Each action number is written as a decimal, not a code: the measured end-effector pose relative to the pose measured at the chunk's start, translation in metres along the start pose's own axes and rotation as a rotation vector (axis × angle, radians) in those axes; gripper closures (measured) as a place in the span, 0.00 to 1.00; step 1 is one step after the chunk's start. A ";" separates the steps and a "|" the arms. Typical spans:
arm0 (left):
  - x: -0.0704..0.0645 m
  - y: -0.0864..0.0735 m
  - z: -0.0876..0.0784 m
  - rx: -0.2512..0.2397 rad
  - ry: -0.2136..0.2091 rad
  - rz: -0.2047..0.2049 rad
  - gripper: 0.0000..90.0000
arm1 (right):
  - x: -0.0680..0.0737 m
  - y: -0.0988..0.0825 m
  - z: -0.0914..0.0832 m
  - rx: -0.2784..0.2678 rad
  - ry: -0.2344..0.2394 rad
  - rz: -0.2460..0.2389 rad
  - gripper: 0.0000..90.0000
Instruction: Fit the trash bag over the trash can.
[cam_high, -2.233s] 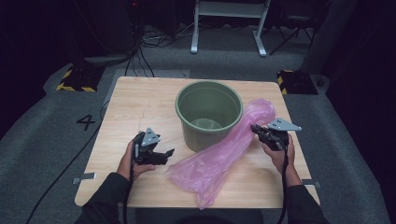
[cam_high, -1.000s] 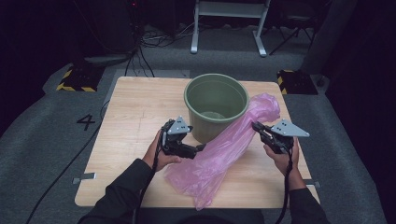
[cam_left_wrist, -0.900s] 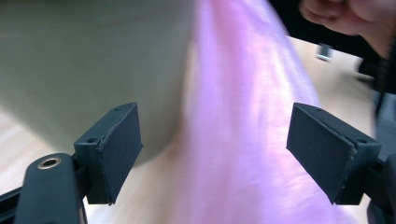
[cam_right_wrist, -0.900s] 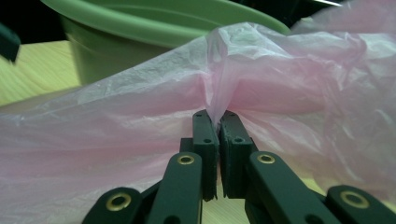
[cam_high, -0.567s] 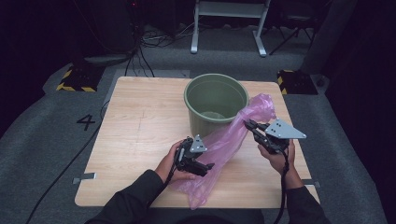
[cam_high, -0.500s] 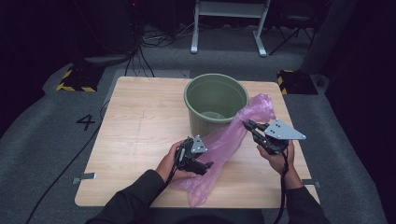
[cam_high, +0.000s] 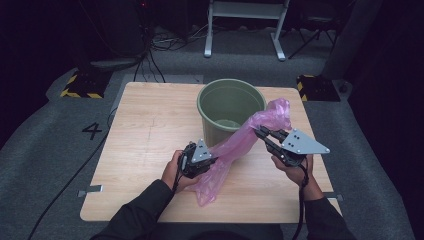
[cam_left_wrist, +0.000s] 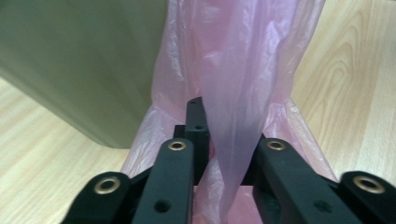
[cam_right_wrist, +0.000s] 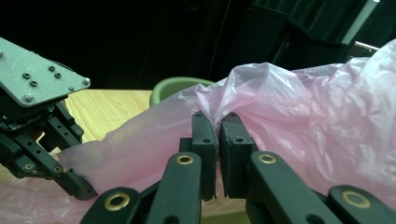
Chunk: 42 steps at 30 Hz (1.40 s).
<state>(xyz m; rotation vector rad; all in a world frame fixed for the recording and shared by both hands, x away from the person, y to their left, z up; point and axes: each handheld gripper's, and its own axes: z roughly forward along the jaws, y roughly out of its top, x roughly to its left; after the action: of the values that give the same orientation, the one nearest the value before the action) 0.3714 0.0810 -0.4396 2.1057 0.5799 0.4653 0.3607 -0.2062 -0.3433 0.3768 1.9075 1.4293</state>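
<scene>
High view: pink plastic bag (cam_high: 235, 145) lies as 1 long strip, running from lower centre of the frame up and right to the rim of the green bucket (cam_high: 227, 117), its bunched end draped beside the bucket's right edge. Long axis is diagonal, lower left to upper right. Left gripper (cam_high: 212, 161) sits at the low end, just below the bucket on the wooden table (cam_high: 140, 125). Right gripper (cam_high: 261, 134) sits at the high end, right of centre. Each hand has 1 end; the right one is nearer the bucket mouth, so I judge it the one that leads the bag over the rim.

Left gripper view: jaws have just been closing, and a twisted fold of the bag (cam_left_wrist: 233, 116) runs up between them. The fold is pinched, clamped. Bucket wall (cam_left_wrist: 79, 60) fills the upper left, close by.

Right gripper view: jaws are closed tight on a crease of the bag (cam_right_wrist: 280, 102), film billowing to the right. Bucket rim (cam_right_wrist: 175, 86) shows at centre behind; the left gripper (cam_right_wrist: 70, 184) is at far left.

Versus 1 second back: left gripper has shifted from the bucket's left side down to the bag's lower part; the right end rides higher, the strip is tauter.
</scene>
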 end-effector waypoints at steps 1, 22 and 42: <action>0.000 0.000 -0.002 -0.011 0.006 0.000 0.92 | 0.000 0.003 0.002 -0.001 0.001 -0.007 0.96; 0.001 0.003 -0.062 -0.228 0.048 0.022 0.98 | -0.031 0.026 0.076 0.189 0.165 0.106 0.93; 0.013 0.007 -0.081 -0.256 0.094 0.011 0.99 | -0.046 0.033 0.085 0.245 0.083 0.201 0.38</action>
<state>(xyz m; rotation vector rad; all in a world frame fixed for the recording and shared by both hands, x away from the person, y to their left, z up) 0.3420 0.1378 -0.3884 1.8517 0.5325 0.6145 0.4455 -0.1621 -0.3074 0.6503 2.1706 1.3566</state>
